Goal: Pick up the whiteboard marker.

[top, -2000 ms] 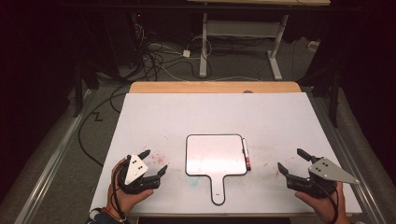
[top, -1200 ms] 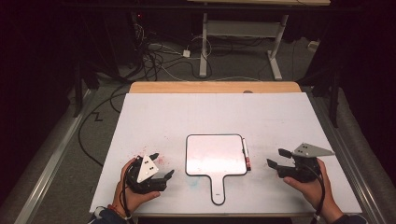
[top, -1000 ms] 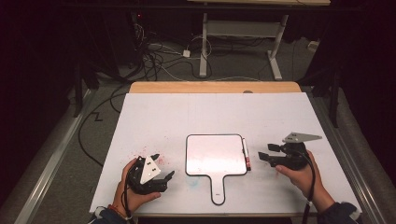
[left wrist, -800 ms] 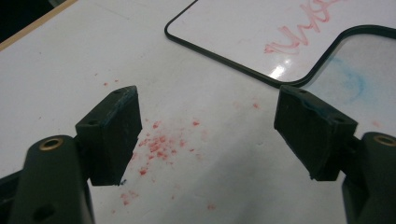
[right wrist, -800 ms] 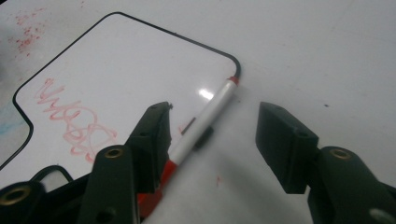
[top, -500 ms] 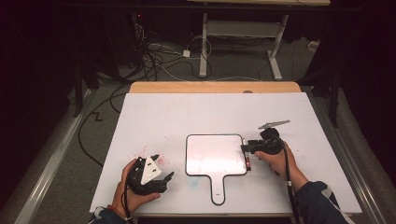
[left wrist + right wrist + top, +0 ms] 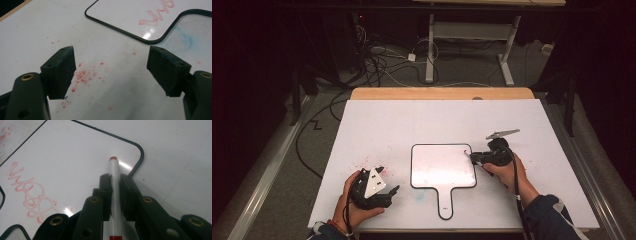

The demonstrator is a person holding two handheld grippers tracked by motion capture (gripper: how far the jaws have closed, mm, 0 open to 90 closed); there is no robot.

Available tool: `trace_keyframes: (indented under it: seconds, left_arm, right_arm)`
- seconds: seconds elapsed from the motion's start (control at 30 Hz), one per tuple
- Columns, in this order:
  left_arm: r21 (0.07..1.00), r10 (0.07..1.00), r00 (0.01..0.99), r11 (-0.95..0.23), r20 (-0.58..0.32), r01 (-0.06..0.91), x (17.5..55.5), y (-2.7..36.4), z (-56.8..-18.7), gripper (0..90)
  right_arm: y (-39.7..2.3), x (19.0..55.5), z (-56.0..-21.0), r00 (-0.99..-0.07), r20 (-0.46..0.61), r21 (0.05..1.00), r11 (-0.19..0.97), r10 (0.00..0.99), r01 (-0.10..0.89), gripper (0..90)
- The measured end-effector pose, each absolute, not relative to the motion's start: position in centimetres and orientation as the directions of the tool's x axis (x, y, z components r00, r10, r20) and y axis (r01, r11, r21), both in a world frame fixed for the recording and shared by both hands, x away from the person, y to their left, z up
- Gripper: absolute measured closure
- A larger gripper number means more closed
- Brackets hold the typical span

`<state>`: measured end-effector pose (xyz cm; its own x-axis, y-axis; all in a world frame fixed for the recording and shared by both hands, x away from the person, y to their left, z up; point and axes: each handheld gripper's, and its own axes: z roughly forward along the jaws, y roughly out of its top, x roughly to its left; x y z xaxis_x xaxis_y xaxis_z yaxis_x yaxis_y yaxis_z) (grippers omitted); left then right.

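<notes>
Two black tongs are at work over the white table sheet. The right gripper has just been closing, and its jaws now pinch a slim white marker with red ends between their pads; the marker runs lengthwise along the jaws, its red tip poking out ahead of them over the rounded corner of the black-rimmed, paddle-shaped whiteboard. Red scribbles sit on that board, off to the jaws' left. The left gripper has its jaws spread wide and empty above red specks on the sheet, with the whiteboard ahead of it.
</notes>
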<state>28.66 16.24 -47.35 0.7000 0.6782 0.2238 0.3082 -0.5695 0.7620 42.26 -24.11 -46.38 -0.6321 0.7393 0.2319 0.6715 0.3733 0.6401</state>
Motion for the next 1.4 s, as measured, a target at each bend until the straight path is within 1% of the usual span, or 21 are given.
trace_keyframes:
  seconds: [0.17, 0.23, 0.37, 0.43, 0.5, 0.53, 0.6, 0.77, 0.83, 0.9, 1.0, 1.03, 1.13, 1.17, 1.23, 1.27, 1.3, 1.33, 1.4]
  left_arm:
    - [0.768, 0.676, 0.705, -0.563, 0.214, 0.306, 28.8, 16.1, -47.3, 22.2]
    - [0.776, 0.676, 0.712, -0.547, 0.19, 0.313, 28.9, 16.0, -47.2, 22.2]
    - [0.81, 0.673, 0.733, -0.482, 0.098, 0.334, 29.8, 15.2, -46.4, 22.6]
    - [0.839, 0.661, 0.749, -0.427, 0.035, 0.337, 30.5, 14.5, -45.6, 23.4]
    - [0.86, 0.645, 0.764, -0.384, -0.01, 0.335, 31.0, 13.4, -44.9, 23.5]
    - [0.869, 0.632, 0.774, -0.366, -0.031, 0.333, 31.3, 12.7, -44.6, 23.5]
    - [0.877, 0.606, 0.794, -0.357, -0.044, 0.322, 31.6, 11.0, -44.0, 24.4]
    - [0.892, 0.533, 0.84, -0.325, -0.103, 0.315, 32.3, 6.7, -43.2, 25.3]
    - [0.89, 0.522, 0.845, -0.326, -0.111, 0.318, 32.5, 5.2, -43.2, 26.0]
    - [0.897, 0.503, 0.853, -0.303, -0.137, 0.323, 32.7, 4.2, -43.2, 26.7]
    - [0.898, 0.499, 0.849, -0.276, -0.17, 0.342, 33.0, 3.0, -43.1, 28.4]
    - [0.899, 0.502, 0.845, -0.263, -0.183, 0.351, 33.1, 2.7, -43.1, 31.6]
    - [0.898, 0.489, 0.842, -0.228, -0.228, 0.376, 33.6, 2.2, -43.2, 33.3]
    - [0.899, 0.485, 0.841, -0.219, -0.237, 0.38, 33.7, 2.1, -43.2, 35.7]
    - [0.9, 0.478, 0.842, -0.205, -0.25, 0.384, 33.9, 1.9, -43.2, 39.8]
    - [0.903, 0.476, 0.841, -0.193, -0.256, 0.384, 33.9, 1.8, -43.1, 45.8]
    - [0.903, 0.473, 0.842, -0.191, -0.259, 0.386, 34.0, 1.7, -43.1, 45.8]
    - [0.902, 0.473, 0.842, -0.192, -0.26, 0.386, 34.1, 1.6, -43.1, 49.0]
    - [0.903, 0.469, 0.845, -0.194, -0.257, 0.383, 34.2, 1.5, -43.1, 50.1]
  right_arm:
    - [-23.9, 42.0, -46.0, -0.643, 0.206, 0.657, 0.383, 0.738, 0.649, 81.4]
    - [-23.7, 41.6, -45.4, -0.65, 0.192, 0.679, 0.379, 0.735, 0.629, 81.4]
    - [-23.4, 40.6, -43.7, -0.68, 0.187, 0.736, 0.357, 0.709, 0.575, 81.4]
    - [-23.1, 40.0, -42.8, -0.699, 0.185, 0.77, 0.34, 0.69, 0.54, 81.5]
    - [-22.5, 38.9, -42.0, -0.719, 0.19, 0.809, 0.309, 0.668, 0.501, 81.5]
    - [-22.5, 38.9, -42.0, -0.719, 0.19, 0.809, 0.309, 0.668, 0.501, 81.5]
    - [-21.7, 37.9, -41.5, -0.743, 0.186, 0.836, 0.294, 0.643, 0.463, 81.5]
    - [-20.5, 36.7, -41.1, -0.762, 0.177, 0.862, 0.276, 0.622, 0.426, 81.5]
    - [-20.1, 36.2, -41.0, -0.77, 0.172, 0.873, 0.267, 0.614, 0.408, 81.5]
    - [-19.9, 35.8, -40.9, -0.771, 0.168, 0.88, 0.259, 0.614, 0.398, 81.5]
    - [-19.6, 35.4, -40.9, -0.774, 0.166, 0.89, 0.245, 0.611, 0.384, 81.5]
    - [-19.6, 35.2, -40.9, -0.774, 0.171, 0.895, 0.232, 0.61, 0.381, 81.5]
    - [-19.6, 35.0, -40.9, -0.769, 0.172, 0.899, 0.222, 0.616, 0.379, 81.5]
    - [-19.6, 35.0, -40.9, -0.77, 0.177, 0.901, 0.213, 0.613, 0.377, 81.5]
    - [-19.6, 34.8, -40.8, -0.772, 0.174, 0.906, 0.208, 0.612, 0.369, 81.5]
    - [-19.7, 34.6, -40.7, -0.774, 0.174, 0.912, 0.197, 0.609, 0.36, 81.5]
    - [-19.7, 34.6, -40.7, -0.774, 0.174, 0.912, 0.197, 0.609, 0.36, 81.5]
    - [-19.7, 34.5, -40.6, -0.776, 0.163, 0.915, 0.2, 0.609, 0.349, 81.4]
    - [-19.8, 34.5, -40.6, -0.772, 0.161, 0.917, 0.196, 0.615, 0.347, 81.4]
